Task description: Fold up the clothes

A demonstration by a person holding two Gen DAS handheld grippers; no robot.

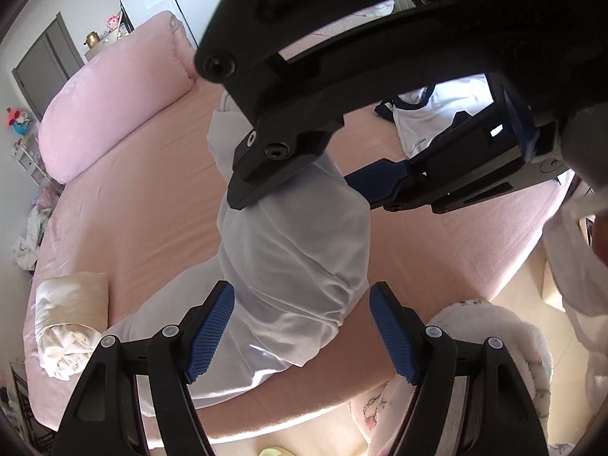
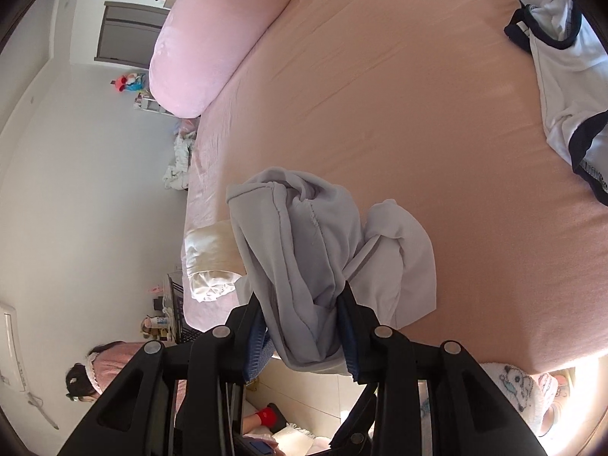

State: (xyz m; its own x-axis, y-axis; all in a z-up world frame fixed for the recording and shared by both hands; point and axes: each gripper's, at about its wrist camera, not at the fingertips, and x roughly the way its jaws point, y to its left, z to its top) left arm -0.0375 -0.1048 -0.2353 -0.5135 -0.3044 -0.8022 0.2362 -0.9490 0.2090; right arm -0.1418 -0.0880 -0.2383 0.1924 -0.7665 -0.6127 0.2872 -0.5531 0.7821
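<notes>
The right gripper [image 2: 304, 326] pinches the white garment [image 2: 304, 250], which hangs lengthwise at lower centre above the bed [image 2: 418, 114]; the left gripper [image 1: 300, 326] gapes empty just beneath.

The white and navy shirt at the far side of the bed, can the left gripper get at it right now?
Probably not directly. The left gripper is open, but the right gripper, shut on the white garment, hangs between it and the white and navy shirt.

Bunched pale-grey garment [image 2: 300, 266], lifted off bed [image 2: 399, 95]
</notes>
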